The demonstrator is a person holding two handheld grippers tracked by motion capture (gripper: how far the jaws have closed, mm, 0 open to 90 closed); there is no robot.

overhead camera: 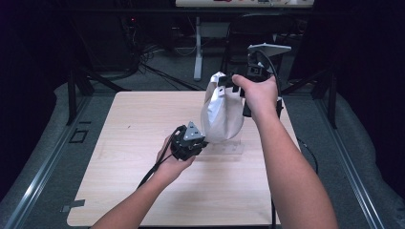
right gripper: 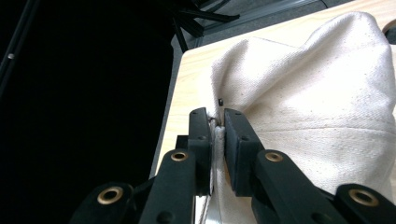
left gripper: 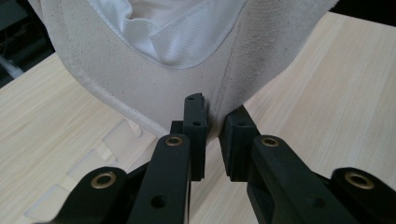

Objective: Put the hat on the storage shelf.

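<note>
A cream canvas bag point(overhead camera: 222, 112) hangs upright over the far right part of the wooden table point(overhead camera: 133, 191), held between the two grippers. My right gripper point(overhead camera: 229, 83) grips its top edge; in the right gripper view its jaws point(right gripper: 217, 123) pinch a seam of the bag point(right gripper: 317, 93). Lower down, my left gripper point(overhead camera: 203, 140) is at the bag's bottom left corner. In the left gripper view its jaws point(left gripper: 212, 123) squeeze a fold of the bag point(left gripper: 140, 60), whose white lining shows at the top. A clear plastic piece point(overhead camera: 224, 147) lies flat on the table beneath the bag.
Behind the table stand a black chair point(overhead camera: 260, 28) and a white desk leg point(overhead camera: 197, 47), with cables on the floor. Metal rails point(overhead camera: 43, 162) run along both sides of the table. Black cables trail from both grippers.
</note>
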